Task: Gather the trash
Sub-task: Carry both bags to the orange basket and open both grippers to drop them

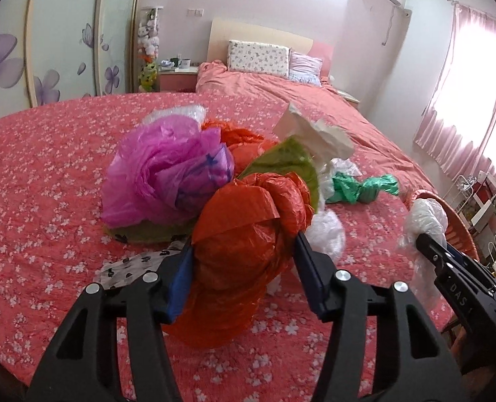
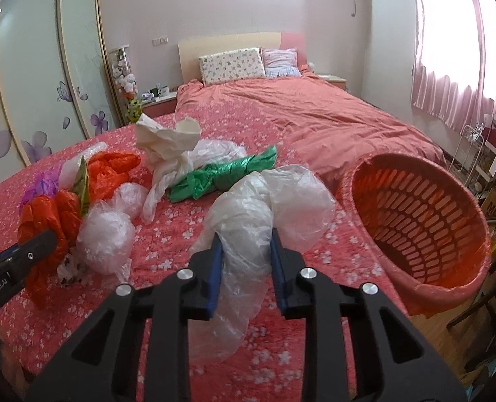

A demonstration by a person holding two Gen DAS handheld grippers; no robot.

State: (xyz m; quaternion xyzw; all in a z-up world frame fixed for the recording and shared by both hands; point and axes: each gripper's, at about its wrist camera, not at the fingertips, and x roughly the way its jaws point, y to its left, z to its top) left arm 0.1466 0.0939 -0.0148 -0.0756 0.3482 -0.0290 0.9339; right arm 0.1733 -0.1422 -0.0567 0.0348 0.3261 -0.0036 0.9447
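Two grippers are each holding a piece of trash above a bed covered in a red floral quilt (image 2: 187, 268). The left gripper (image 1: 244, 261) has its jaws closed on a crumpled orange plastic bag (image 1: 248, 234), which bulges between the blue pads and looks lifted a little off the quilt, though the fisheye view makes that hard to confirm. The right gripper (image 2: 244, 251) has its jaws pinched around the neck of a knotted clear plastic bag (image 2: 264, 207), whose loose tail hangs down toward the bed.

More trash lies scattered on the quilt beyond them: a pink plastic bag (image 1: 161, 174) just beside the orange one, a twisted green bag (image 2: 221, 174), a wad of white paper (image 2: 167, 140), a second orange bag (image 2: 114, 167) and a small clear bundle (image 2: 107, 238).

An orange slatted laundry basket (image 2: 415, 214), lined with thin plastic, sits at the right edge of the bed, tilted so its opening faces the grippers. It looks empty.

The step in hand appears to be the carry: both pieces are gripped and neither has reached the basket. The next move calls for swinging the right gripper over the basket's rim and parting its jaws so the clear bag drops inside, then bringing the orange bag across the same way. The hanging tail could snag on the rim, so the bag needs height before release.
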